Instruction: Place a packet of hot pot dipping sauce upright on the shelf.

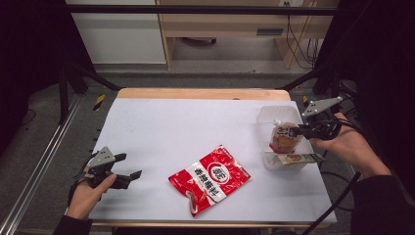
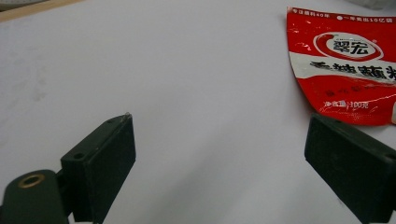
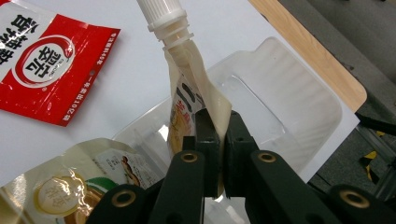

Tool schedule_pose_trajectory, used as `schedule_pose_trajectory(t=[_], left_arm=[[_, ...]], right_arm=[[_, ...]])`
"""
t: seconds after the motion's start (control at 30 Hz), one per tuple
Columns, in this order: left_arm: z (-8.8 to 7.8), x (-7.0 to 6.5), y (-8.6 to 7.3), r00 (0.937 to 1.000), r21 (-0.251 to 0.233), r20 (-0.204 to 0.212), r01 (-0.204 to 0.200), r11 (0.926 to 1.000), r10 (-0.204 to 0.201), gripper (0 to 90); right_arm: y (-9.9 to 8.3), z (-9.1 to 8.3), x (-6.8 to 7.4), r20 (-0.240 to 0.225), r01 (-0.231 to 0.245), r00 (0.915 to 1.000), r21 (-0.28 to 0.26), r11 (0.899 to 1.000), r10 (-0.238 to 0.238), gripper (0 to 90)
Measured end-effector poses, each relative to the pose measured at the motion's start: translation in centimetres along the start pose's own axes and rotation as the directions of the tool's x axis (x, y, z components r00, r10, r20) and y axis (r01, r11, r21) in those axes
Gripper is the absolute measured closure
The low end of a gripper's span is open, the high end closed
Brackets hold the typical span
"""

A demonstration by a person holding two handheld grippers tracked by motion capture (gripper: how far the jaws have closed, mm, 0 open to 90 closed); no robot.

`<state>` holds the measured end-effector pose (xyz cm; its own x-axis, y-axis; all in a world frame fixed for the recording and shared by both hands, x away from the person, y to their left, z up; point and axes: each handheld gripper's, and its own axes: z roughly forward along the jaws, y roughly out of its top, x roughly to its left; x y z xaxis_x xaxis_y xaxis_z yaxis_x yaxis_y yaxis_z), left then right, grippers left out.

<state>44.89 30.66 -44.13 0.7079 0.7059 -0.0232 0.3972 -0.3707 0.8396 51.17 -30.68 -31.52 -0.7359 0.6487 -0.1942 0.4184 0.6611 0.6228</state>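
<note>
We see a cream spouted pouch (image 3: pixel 194 88) with a white screw cap, pinched upright at its edge, over the clear plastic tray (image 3: pixel 299 102).

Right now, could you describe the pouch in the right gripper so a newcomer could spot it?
Look to the clear plastic tray at the white table's right edge. Above it, the right gripper pinches a cream spouted pouch. Unlike the flat red packet, it has a white screw cap.

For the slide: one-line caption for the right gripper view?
Right gripper shut on a spouted pouch over a clear plastic tray; red packet on the white table.
</note>
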Motion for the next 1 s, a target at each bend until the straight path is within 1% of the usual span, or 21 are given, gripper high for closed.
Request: schedule_pose_trajectory(t=[0.03, 0.07, 0.17, 0.33, 0.4, 0.43, 0.47, 0.5, 0.6, 0.63, 0.7, 0.8, 0.87, 0.93, 1.0], left_arm=[[0.0, 0.0, 0.0, 1.0, 0.0, -0.001, 0.002, 1.0, -0.002, 8.6], [0.0, 0.0, 0.0, 1.0, 0.001, -0.002, -0.003, 1.0, 0.003, 8.6], [0.0, -0.1, 0.0, 1.0, 0.001, 0.0, -0.004, 1.0, 0.004, 8.6], [0.0, -0.1, 0.0, 1.0, 0.0, 0.002, -0.001, 1.0, 0.001, 8.6], [0.1, -0.1, 0.0, 1.0, 0.0, 0.003, 0.0, 1.0, 0.0, 8.6], [0.1, -0.1, 0.0, 1.0, 0.0, 0.003, -0.001, 1.0, 0.001, 8.6], [0.1, -0.1, 0.0, 1.0, 0.001, 0.003, -0.001, 1.0, 0.001, 8.6], [0.1, -0.1, 0.0, 1.0, 0.0, 0.003, -0.001, 1.0, 0.001, 8.6], [0.1, -0.1, 0.0, 1.0, 0.0, 0.004, -0.001, 1.0, 0.001, 8.6], [0.1, -0.2, 0.0, 1.0, 0.001, 0.004, -0.001, 1.0, 0.001, 8.6], [0.1, -0.2, 0.0, 1.0, 0.003, 0.004, -0.006, 1.0, 0.006, 8.6], [0.2, -0.3, 0.1, 0.9999, 0.006, 0.006, -0.009, 0.9999, 0.009, 8.6], [0.2, -0.3, 0.1, 1.0, 0.005, 0.004, -0.009, 0.9999, 0.009, 8.6], [0.3, -0.4, 0.1, 0.9999, 0.006, 0.003, -0.01, 0.9999, 0.01, 8.6], [0.3, -0.4, 0.1, 0.9999, 0.008, 0.002, -0.013, 0.9999, 0.013, 8.6]], right_arm=[[-0.1, 0.2, 0.0, 0.001, 0.001, 1.0, 0.001, 1.0, -0.001, 87.5], [-0.3, 0.5, 0.0, 0.0, -0.013, 0.9999, 0.0, 1.0, 0.013, 87.4], [-0.8, 1.3, 0.2, -0.008, -0.027, 0.9996, 0.007, 1.0, 0.027, 87.4], [-1.4, 2.4, 0.5, -0.026, -0.034, 0.9991, 0.011, 0.999, 0.034, 87.4], [-1.6, 2.7, 0.6, -0.029, -0.045, 0.9985, 0.016, 0.999, 0.045, 87.3], [-1.6, 2.8, 0.6, -0.031, -0.038, 0.9987, 0.018, 0.999, 0.039, 87.2], [-1.7, 2.9, 0.6, -0.031, -0.05, 0.9982, 0.014, 0.999, 0.051, 87.0], [-1.8, 2.8, 0.5, -0.034, -0.048, 0.9983, 0.012, 0.999, 0.048, 86.9], [-1.8, 2.8, 0.5, -0.032, -0.073, 0.9968, 0.017, 0.997, 0.074, 85.6], [-1.8, 2.7, 0.6, -0.039, -0.077, 0.9962, 0.017, 0.997, 0.077, 83.9], [-1.8, 2.5, 0.6, -0.041, -0.094, 0.9948, 0.006, 0.996, 0.094, 76.8], [-1.4, 2.0, 0.8, -0.027, -0.113, 0.9933, -0.02, 0.993, 0.112, 66.5], [-1.0, 1.5, 1.0, -0.011, -0.115, 0.9933, -0.038, 0.993, 0.115, 58.0], [-0.5, 0.9, 1.5, 0.011, -0.102, 0.9947, -0.067, 0.993, 0.102, 49.9], [0.2, 0.2, 2.2, 0.039, -0.098, 0.994, -0.09, 0.991, 0.102, 41.7]])
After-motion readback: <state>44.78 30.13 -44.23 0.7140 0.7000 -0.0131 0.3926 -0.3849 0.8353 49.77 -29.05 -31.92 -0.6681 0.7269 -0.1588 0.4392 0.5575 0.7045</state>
